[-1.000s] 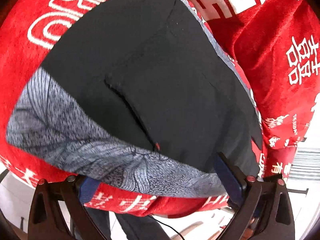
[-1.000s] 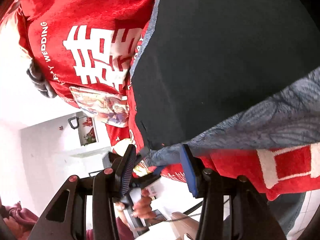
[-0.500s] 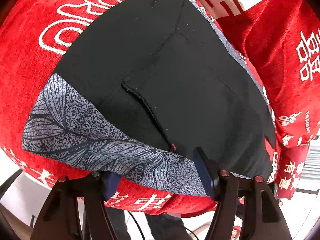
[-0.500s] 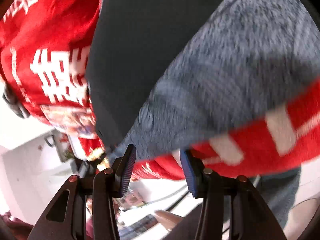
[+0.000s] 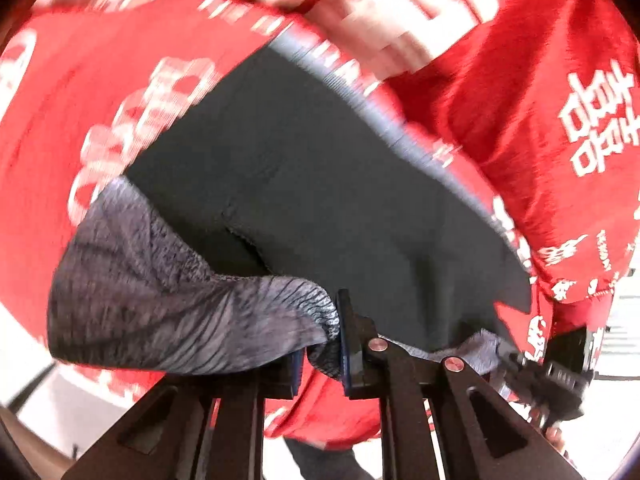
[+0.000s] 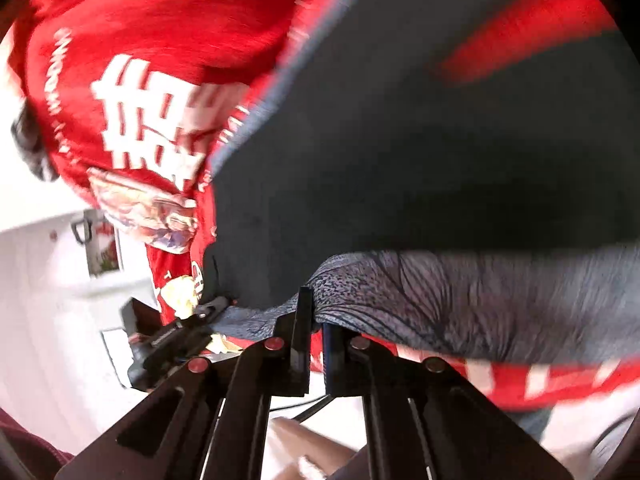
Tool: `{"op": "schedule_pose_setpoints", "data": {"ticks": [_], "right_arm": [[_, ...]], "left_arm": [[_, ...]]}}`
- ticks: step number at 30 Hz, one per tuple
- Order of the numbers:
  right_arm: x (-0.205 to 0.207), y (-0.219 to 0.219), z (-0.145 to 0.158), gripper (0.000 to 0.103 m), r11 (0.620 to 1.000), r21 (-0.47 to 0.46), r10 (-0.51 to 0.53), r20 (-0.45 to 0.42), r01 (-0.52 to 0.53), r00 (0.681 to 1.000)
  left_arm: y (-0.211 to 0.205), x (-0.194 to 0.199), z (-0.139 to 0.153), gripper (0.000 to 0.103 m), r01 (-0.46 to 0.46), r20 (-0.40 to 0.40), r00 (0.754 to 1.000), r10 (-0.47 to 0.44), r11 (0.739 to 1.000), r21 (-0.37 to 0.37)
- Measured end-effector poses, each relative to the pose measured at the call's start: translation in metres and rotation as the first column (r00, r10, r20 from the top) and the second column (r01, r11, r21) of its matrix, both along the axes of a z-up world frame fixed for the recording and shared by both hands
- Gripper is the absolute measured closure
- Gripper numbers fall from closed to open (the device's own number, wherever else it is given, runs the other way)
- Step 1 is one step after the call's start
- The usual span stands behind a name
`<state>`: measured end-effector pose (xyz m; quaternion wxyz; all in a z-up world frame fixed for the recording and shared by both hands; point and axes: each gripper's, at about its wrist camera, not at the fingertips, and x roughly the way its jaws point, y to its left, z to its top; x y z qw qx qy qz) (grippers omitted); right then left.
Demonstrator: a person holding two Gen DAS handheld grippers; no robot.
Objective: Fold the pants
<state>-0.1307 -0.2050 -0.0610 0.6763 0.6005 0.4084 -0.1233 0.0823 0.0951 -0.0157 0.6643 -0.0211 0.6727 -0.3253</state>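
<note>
My left wrist camera sits just behind its fingers (image 5: pixel 352 344) and looks steeply down, very close on the near edge of the pants (image 5: pixel 320 200) on the red cloth (image 5: pixel 60 128). My right wrist camera looks down less steeply along its own fingers (image 6: pixel 300 320) at the same edge. Both views share the pants (image 6: pixel 400 160), cloth (image 6: pixel 160 28) and each other's gripper

We are seeing matt black cloth pants (image 5: pixel 320 184) with grey ribbed printed waistband (image 5: pixel 168 304), plush red cloth blanket (image 5: pixel 500 92), matt black plastic left gripper (image 5: pixel 320 356).
</note>
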Motion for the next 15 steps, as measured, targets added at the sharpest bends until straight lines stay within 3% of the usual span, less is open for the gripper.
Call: {"op": "schedule_pose_setpoints", "data": {"ticks": [3, 7, 9, 12, 15], "right_arm": [[0.041, -0.049, 0.027, 0.098, 0.995, -0.076, 0.061, 0.037, -0.058, 0.997], [0.096, -0.104, 0.030, 0.099, 0.981, -0.143, 0.138, 0.031, -0.132, 0.990], [0.124, -0.130, 0.014, 0.099, 0.977, -0.147, 0.155, 0.003, -0.153, 0.988], [0.157, -0.162, -0.015, 0.097, 0.980, -0.145, 0.126, -0.051, -0.133, 0.991], [0.182, -0.176, -0.049, 0.095, 0.976, -0.145, 0.143, -0.144, -0.164, 0.979]], "left_arm": [[-0.043, 0.031, 0.012, 0.088, 0.036, 0.069, 0.997, -0.033, 0.998, -0.044], [-0.105, 0.074, -0.003, 0.087, 0.062, 0.186, 0.981, -0.056, 0.998, -0.028], [-0.133, 0.097, -0.023, 0.082, 0.047, 0.213, 0.976, -0.046, 0.999, 0.002], [-0.162, 0.117, -0.057, 0.077, 0.036, 0.220, 0.974, -0.061, 0.993, 0.116], [-0.168, 0.126, -0.066, 0.076, 0.006, 0.211, 0.977, -0.039, 0.988, 0.153]]}}
